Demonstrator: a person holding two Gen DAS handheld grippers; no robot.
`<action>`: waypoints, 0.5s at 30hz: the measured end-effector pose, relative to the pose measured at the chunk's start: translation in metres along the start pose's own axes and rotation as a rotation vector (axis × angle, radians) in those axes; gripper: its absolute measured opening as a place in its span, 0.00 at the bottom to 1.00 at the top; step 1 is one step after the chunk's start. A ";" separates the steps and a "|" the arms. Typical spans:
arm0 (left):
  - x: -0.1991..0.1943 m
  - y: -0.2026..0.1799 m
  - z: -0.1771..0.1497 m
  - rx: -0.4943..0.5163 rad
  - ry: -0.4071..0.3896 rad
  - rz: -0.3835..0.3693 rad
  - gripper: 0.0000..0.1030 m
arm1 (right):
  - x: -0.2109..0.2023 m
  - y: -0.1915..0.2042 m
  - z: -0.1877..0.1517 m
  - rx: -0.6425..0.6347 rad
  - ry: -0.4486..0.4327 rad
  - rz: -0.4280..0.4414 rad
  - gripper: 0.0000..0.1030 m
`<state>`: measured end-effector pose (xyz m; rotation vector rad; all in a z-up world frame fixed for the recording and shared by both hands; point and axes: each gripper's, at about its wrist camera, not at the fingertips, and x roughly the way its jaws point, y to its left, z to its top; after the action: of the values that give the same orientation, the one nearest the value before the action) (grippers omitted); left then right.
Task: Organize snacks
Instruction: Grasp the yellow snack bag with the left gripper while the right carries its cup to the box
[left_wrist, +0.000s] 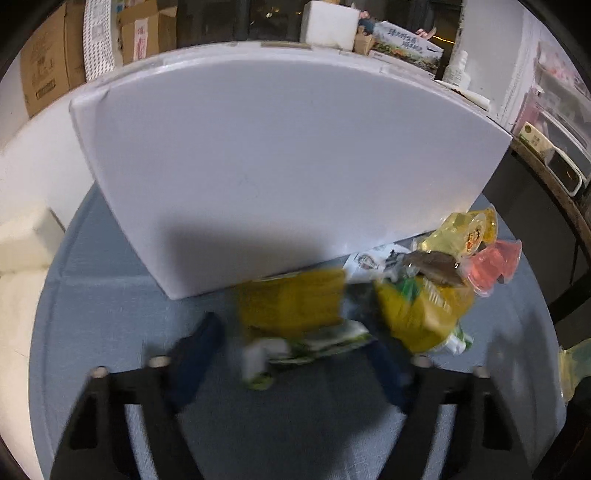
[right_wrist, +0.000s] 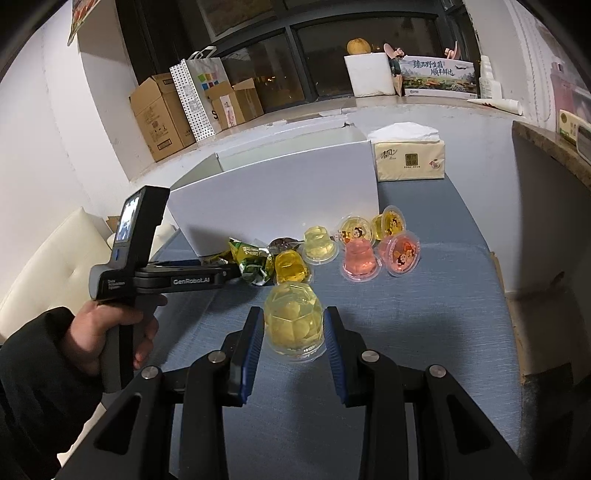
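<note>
On the table (right_wrist: 461, 295), jelly cups (right_wrist: 360, 258) and snack packets (right_wrist: 249, 260) lie just in front of the box (right_wrist: 280, 192), one jelly cup (right_wrist: 293, 321) nearer still, tissue pack (right_wrist: 408, 157) behind the box's right corner.

Blue-grey cloth desk (right_wrist: 424, 332). White box (right_wrist: 280, 199). Pale yellow jelly cup (right_wrist: 293, 321), pink jelly cup (right_wrist: 360, 260). Yellow-green snack packet (left_wrist: 291, 306). Black tongs (right_wrist: 293, 332), blue pads (right_wrist: 251, 339). Polka-dot bag (right_wrist: 192, 96).
</note>
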<state>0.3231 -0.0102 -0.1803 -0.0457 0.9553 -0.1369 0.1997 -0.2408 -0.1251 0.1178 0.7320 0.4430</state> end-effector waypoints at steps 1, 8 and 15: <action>-0.001 0.000 0.001 -0.002 0.003 0.001 0.61 | 0.000 0.000 0.000 0.002 0.001 0.001 0.35; -0.031 0.011 -0.012 -0.025 -0.057 -0.054 0.52 | 0.000 0.007 0.002 -0.012 -0.010 0.011 0.35; -0.094 0.013 -0.035 -0.013 -0.169 -0.098 0.51 | -0.003 0.023 0.009 -0.030 -0.029 0.035 0.35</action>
<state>0.2421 0.0166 -0.1252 -0.1140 0.7855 -0.2140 0.1956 -0.2208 -0.1103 0.1083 0.6954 0.4845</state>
